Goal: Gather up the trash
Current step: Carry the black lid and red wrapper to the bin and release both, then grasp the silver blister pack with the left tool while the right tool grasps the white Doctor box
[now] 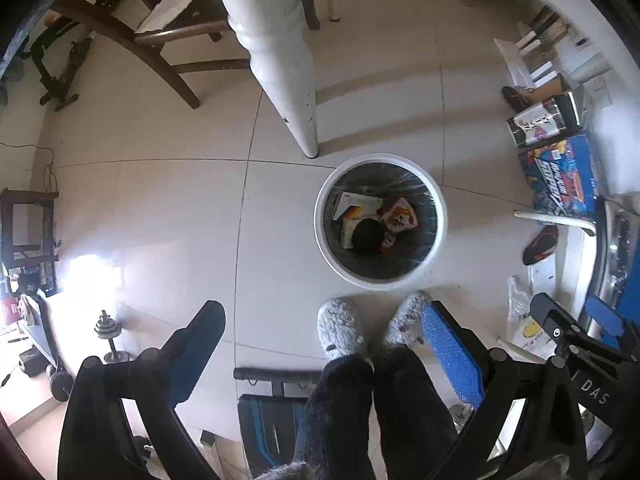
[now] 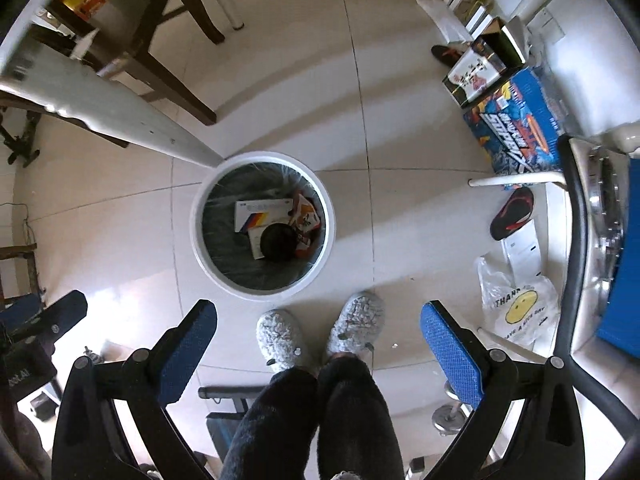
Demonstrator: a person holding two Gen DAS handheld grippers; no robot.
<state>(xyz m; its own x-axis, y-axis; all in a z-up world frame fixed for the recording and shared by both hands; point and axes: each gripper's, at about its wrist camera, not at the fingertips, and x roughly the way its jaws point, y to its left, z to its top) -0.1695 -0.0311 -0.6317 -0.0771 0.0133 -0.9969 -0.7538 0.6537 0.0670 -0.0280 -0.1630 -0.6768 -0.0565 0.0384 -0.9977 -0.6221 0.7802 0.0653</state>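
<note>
Both grippers (image 1: 324, 344) (image 2: 318, 344) point down, fingers (image 2: 450, 356) spread, empty.

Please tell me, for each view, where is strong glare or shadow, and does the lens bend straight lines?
Left wrist view: window glare whitens the floor at left; tile joints curve, corners go black. Right wrist view: long soft shadows stripe the floor above the bin; the white table leg is bent and slightly blurred.

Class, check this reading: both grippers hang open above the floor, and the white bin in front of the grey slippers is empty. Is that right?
Not quite: the white bin is not empty. The right wrist view shows boxes, a wrapper and a dark round object inside. Both the right gripper and left gripper hang open, and the grey slippers stand before it.
</note>
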